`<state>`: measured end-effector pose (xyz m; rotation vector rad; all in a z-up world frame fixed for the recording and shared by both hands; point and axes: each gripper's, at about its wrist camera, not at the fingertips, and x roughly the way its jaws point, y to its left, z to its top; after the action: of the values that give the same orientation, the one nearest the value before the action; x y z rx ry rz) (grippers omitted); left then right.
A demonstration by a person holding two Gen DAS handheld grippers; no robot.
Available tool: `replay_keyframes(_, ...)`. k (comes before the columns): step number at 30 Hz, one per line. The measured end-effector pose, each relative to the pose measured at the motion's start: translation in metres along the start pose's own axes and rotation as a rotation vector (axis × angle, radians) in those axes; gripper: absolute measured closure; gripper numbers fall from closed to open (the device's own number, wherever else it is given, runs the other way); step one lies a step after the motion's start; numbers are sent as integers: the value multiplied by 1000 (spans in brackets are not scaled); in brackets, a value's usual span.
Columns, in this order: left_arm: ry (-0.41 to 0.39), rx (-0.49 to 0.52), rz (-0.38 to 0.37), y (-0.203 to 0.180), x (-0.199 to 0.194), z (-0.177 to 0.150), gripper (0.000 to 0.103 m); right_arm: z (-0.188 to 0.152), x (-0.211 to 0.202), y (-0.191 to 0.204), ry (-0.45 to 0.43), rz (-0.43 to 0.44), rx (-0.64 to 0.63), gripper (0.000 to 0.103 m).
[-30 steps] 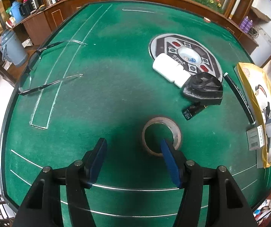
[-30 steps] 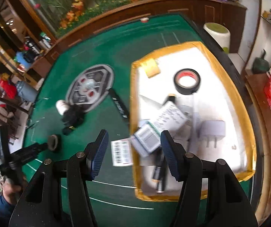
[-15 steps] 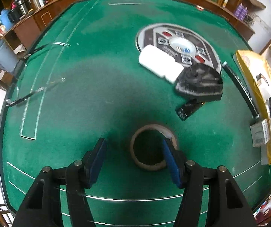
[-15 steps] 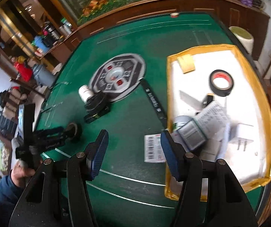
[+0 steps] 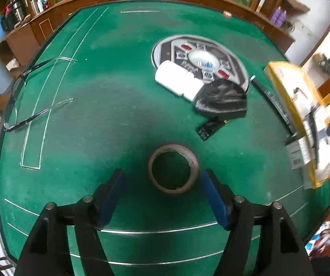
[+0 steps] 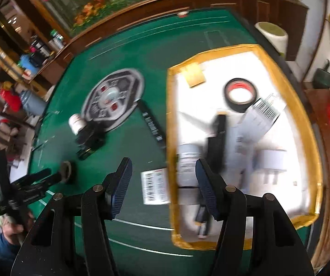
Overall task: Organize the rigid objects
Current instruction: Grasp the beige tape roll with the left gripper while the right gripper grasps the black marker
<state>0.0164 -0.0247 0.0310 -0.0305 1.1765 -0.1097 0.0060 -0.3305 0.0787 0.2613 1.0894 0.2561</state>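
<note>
- The left gripper (image 5: pixel 162 197) has just been opening; its jaws stand wide and empty.
- The brown tape roll (image 5: pixel 173 169) lies flat on the green felt table (image 5: pixel 95 115), just ahead, nearer the right pad.
- Best to centre it, lower, then squeeze evenly.

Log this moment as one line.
left gripper: open, jaws just widened, nearing brown tape roll | right gripper: open, empty, over tray edge
</note>
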Motion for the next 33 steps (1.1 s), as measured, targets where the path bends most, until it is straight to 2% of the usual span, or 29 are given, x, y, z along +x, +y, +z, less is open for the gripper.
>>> replay_keyframes(3,30,19,7,-4,12,3,32,0,3,12,16,30,-44,45)
replay_keyframes(7,58,53,58,-10,30,4,30,2,8,21,24,11,-92,45)
replay_keyframes(13,-7,14,71,-2,33,10,29,17,29,42,69,-30,-223,47)
replay_keyframes(14,-12,20,71,-2,32,9,29,22,35,48,73,-48,-258,49)
replay_keyframes(15,-15,24,71,-2,32,9,29,27,39,51,79,-54,-282,62)
replay_keyframes(16,-17,26,71,-1,32,8,29,33,46,55,93,-66,-315,67)
replay_keyframes(22,-26,17,74,-1,31,6,29,57,89,62,171,-164,-408,68)
replay_keyframes(24,-28,14,80,-2,31,7,27,62,102,61,199,-163,-410,74)
replay_keyframes(26,-32,9,84,-2,32,7,27,63,113,60,223,-192,-422,74)
replay_keyframes(28,-34,4,87,-2,32,6,27,63,123,54,254,-201,-406,83)
replay_keyframes(29,-35,2,88,-2,32,6,27,63,127,50,270,-206,-391,83)
replay_keyframes(31,-38,1,90,-2,32,6,27,62,128,47,272,-184,-361,89)
replay_keyframes(33,-38,-2,91,-3,32,6,26,60,127,49,282,-145,-333,89)
